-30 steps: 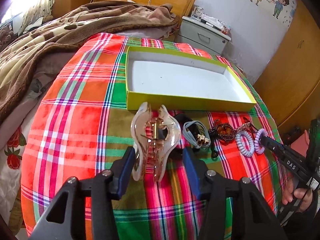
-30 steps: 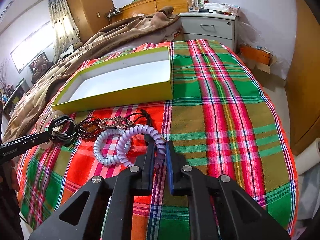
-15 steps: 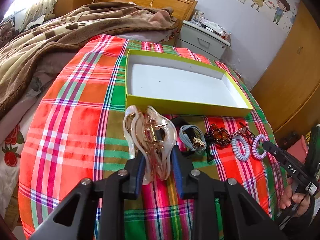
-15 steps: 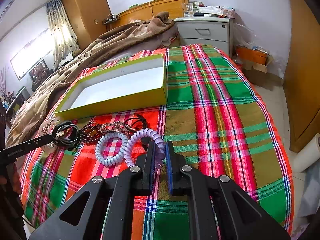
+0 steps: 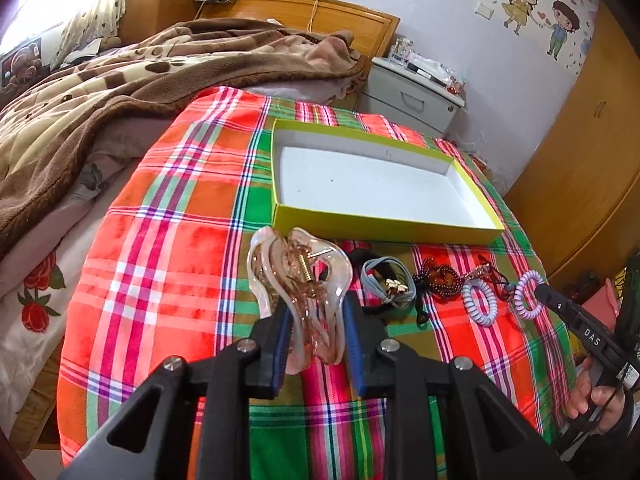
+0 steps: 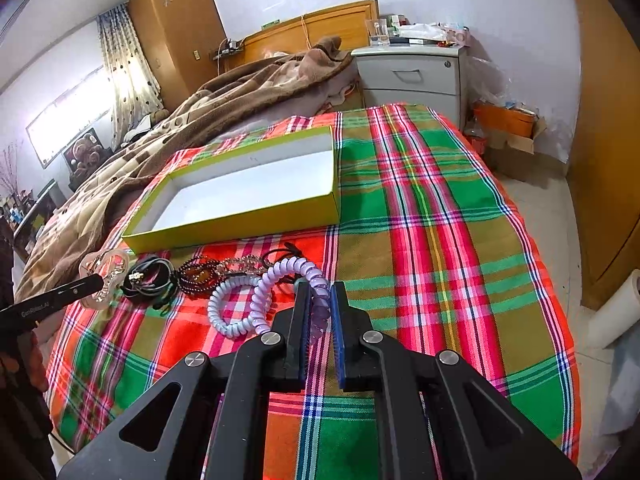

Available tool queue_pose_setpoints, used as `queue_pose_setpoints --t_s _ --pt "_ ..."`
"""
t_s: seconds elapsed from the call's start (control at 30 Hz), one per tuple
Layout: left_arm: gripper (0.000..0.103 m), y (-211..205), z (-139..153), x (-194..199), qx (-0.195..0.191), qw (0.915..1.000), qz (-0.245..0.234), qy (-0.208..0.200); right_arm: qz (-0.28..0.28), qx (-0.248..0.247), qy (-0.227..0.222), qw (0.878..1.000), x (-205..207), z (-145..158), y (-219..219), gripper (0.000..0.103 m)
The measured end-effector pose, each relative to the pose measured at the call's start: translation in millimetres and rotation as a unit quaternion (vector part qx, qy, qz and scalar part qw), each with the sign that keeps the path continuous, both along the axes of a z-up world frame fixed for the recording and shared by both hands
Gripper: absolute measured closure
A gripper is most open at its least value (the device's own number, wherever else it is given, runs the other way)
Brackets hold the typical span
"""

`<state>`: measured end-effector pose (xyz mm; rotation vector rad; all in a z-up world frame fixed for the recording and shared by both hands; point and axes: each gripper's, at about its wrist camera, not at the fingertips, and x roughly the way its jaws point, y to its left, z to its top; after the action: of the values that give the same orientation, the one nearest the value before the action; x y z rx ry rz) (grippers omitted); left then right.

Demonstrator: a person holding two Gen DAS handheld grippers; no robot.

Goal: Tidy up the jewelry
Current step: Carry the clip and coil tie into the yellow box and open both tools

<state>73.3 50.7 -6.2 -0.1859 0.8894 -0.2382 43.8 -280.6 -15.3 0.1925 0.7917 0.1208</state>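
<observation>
1. Lying across a bed, a bright plaid cloth (image 5: 168,240) of red, green and orange carries a shallow rectangular cardboard box (image 5: 384,229) with lime-green walls and a white inside.
2. Just near of the box runs a row of trinkets: a translucent pink plastic claw hair clip (image 5: 300,284) at the left, then a grey-blue cord hair tie with a gold charm (image 5: 384,280), a dark brown beaded bracelet (image 5: 440,278), a pale blue spiral coil hair tie (image 5: 480,304) and a lilac spiral coil hair tie (image 6: 296,276) at the right.
3. The left gripper (image 5: 316,320) is clenched on the glossy, curved hair clip, its blue pads against both shells; the clip stands tilted off the cloth.
4. The right gripper (image 6: 320,312) is pinched tight on the ribbed lilac coil, which arcs up from between the pads.
5. A second ago the left jaws stood wide either side of the clip lying flat; they have since closed on it. The right grasp looks unchanged.
6. A fuzzy brown blanket (image 5: 100,92) is heaped at the far left.
</observation>
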Motion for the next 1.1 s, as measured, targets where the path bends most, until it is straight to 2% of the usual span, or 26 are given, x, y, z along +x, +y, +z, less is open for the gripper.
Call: queue_pose_setpoints --t_s 0.47,0.73,1.1 --pt "0.077 -5 31 19 0.008 0.9996 -0.010 -0.025 0.007 0.005 -0.028 1.000 22 36 7 0.093" --pt "0.077 -16 34 57 0.010 0.9994 -0.025 -0.024 0.010 0.007 -0.020 1.000 62 42 11 0.093" --pt "0.077 -33 27 116 0.010 0.9989 -0.044 -0.015 0.017 -0.006 0.001 1.000 130 35 19 0.093"
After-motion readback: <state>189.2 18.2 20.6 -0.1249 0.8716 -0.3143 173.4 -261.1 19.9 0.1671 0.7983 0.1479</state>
